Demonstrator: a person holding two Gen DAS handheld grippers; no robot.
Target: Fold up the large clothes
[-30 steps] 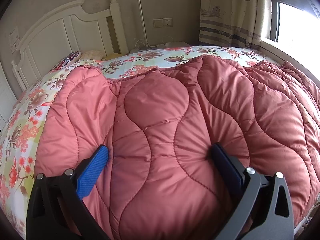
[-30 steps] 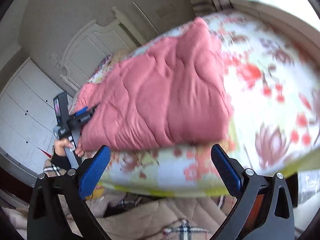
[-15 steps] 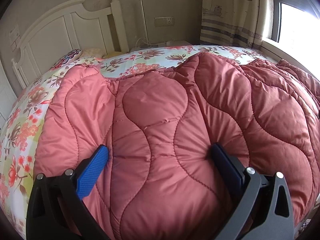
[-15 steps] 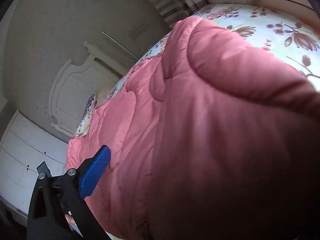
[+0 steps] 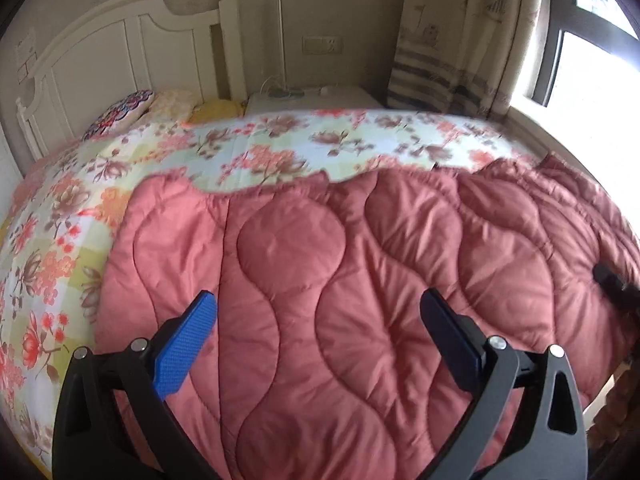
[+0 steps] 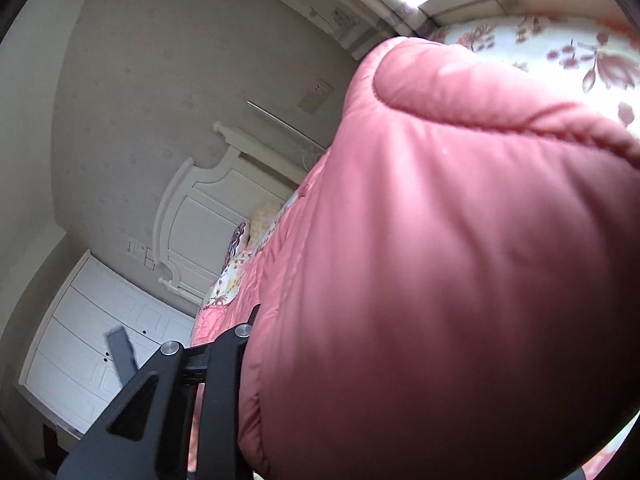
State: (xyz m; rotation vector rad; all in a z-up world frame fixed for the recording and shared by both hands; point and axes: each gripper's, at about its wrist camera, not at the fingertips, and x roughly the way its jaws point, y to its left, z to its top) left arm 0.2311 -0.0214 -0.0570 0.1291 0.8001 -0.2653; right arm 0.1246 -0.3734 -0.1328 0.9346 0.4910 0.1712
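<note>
To your left, your left hand-held gripper (image 5: 318, 312) hangs over the near part of a pink quilted comforter (image 5: 360, 280), its two fingers spread wide with nothing between them; the blue pad (image 5: 186, 340) on the left finger and the dark pad on the right finger both stand clear above the fabric. The comforter lies across the near half of a bed with a floral sheet (image 5: 260, 148), its far edge running in a wavy line from left to right, so that a band of sheet shows beyond it. At the far left of the bed stands a white headboard (image 5: 120, 52), with a patterned pillow (image 5: 120, 114) and a yellow one beside it at its foot. Further right, a white bedside cabinet (image 5: 308, 98) sits against the wall under a wall socket, then a striped curtain (image 5: 448, 60), then a bright window (image 5: 592, 60). At the right edge of the comforter a dark part of your other tool (image 5: 614, 284) pokes in over the fabric. Your right hand-held gripper (image 6: 256, 320) has just been closing, and a thick bulge of the pink comforter fills the space between its fingers and most of that camera's view; only the left finger's black arm shows, pressed against the fabric, and the right finger is hidden behind the bulge. The gripper appears to be clamped on the comforter's edge.
</note>
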